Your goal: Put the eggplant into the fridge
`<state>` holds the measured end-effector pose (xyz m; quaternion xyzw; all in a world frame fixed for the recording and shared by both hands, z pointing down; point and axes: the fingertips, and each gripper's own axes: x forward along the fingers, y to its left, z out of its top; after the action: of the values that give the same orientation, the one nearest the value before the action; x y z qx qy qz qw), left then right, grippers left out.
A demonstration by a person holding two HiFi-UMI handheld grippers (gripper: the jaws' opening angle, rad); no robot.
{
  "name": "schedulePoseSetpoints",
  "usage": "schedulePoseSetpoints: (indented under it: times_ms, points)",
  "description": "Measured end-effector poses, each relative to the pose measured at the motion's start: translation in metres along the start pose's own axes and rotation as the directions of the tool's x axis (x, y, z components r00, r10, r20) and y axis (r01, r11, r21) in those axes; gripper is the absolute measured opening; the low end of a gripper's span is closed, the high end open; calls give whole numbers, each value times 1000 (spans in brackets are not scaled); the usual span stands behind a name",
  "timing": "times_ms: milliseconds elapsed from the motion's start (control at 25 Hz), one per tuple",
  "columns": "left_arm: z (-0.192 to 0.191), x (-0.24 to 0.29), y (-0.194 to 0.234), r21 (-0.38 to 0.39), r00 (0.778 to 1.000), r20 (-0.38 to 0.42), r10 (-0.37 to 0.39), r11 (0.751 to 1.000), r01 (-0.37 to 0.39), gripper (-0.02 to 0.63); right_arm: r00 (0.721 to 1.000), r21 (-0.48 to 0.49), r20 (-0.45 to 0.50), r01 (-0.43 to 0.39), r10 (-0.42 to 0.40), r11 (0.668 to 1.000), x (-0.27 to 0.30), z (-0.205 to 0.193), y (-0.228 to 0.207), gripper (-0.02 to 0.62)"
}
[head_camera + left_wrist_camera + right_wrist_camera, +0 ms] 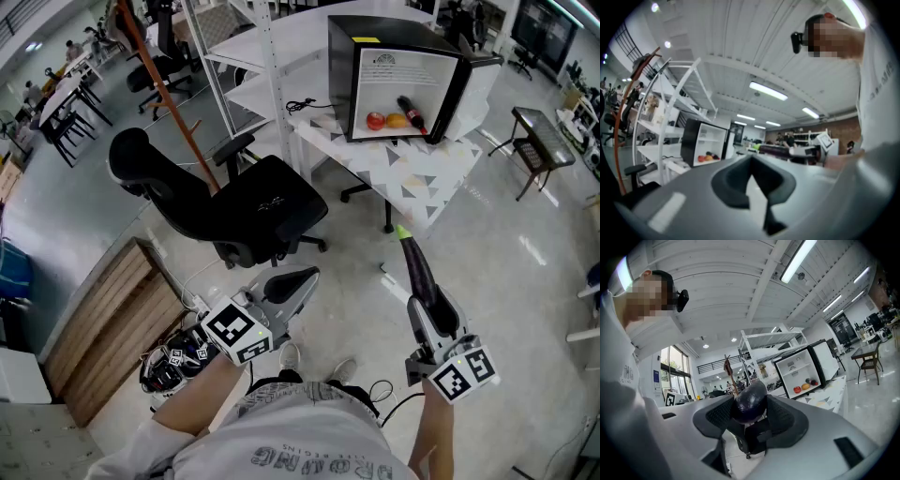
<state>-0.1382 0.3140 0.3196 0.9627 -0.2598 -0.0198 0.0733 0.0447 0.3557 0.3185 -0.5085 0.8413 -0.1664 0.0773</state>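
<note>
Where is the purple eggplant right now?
The long dark purple eggplant is clamped in the right claw, low on the right of the head view, its green tip pointing toward the open black mini fridge on the white table.

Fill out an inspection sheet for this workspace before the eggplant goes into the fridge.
Surface: white patterned table, bearing the fridge.
Job's things: eggplant in right tool; fridge open, red and orange fruit inside.
Clutter: black office chair on the floor left of the table.
Tools: right tool shut on eggplant; left tool shut, empty.
Cables: black cable on table; second cable by the person's feet.
Surroundings: white shelving; other desks beyond.
</note>
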Motion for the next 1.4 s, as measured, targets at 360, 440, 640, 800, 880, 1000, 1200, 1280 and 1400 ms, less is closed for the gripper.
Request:
schedulePoseSetpoints:
  times_ms: [360,440,640,800,880,1000,1200,1280,1400]
  points:
    - [-1,6,0,6,1000,-12,-6,1000,6,8,1000,-3,6,-1,1,1000,4,3,-4,215]
    - [-1,8,-1,4,1000,-15,-4,1000,4,8,1000,-5,12,1,-1,1000,4,4,-6,215]
    - [-5,16,-5,3,1000,-23,3,1000,-3,8,1000,-2,12,-4,4,1000,1,3,-14,216]
    - [-8,23,-11,3,1000,-26,11,1000,-11,8,1000,5,9,-14,14,1000,-3,2,-22,215]
    - [-9,28,-15,5,999,-29,16,1000,-15,8,1000,9,7,-21,20,1000,-5,2,-27,215]
    - [-12,39,-23,11,999,-32,25,1000,-24,8,999,14,5,-34,34,999,-10,3,-37,215]
    - [-17,59,-39,16,999,-38,37,999,-36,8,998,19,-4,-58,58,998,-19,5,-56,215]
    - [-19,66,-43,16,998,-36,42,999,-41,8,998,19,-10,-65,65,998,-22,5,-63,215]
    - [-21,73,-49,15,998,-35,49,999,-49,8,997,19,-16,-72,73,997,-26,6,-72,215]
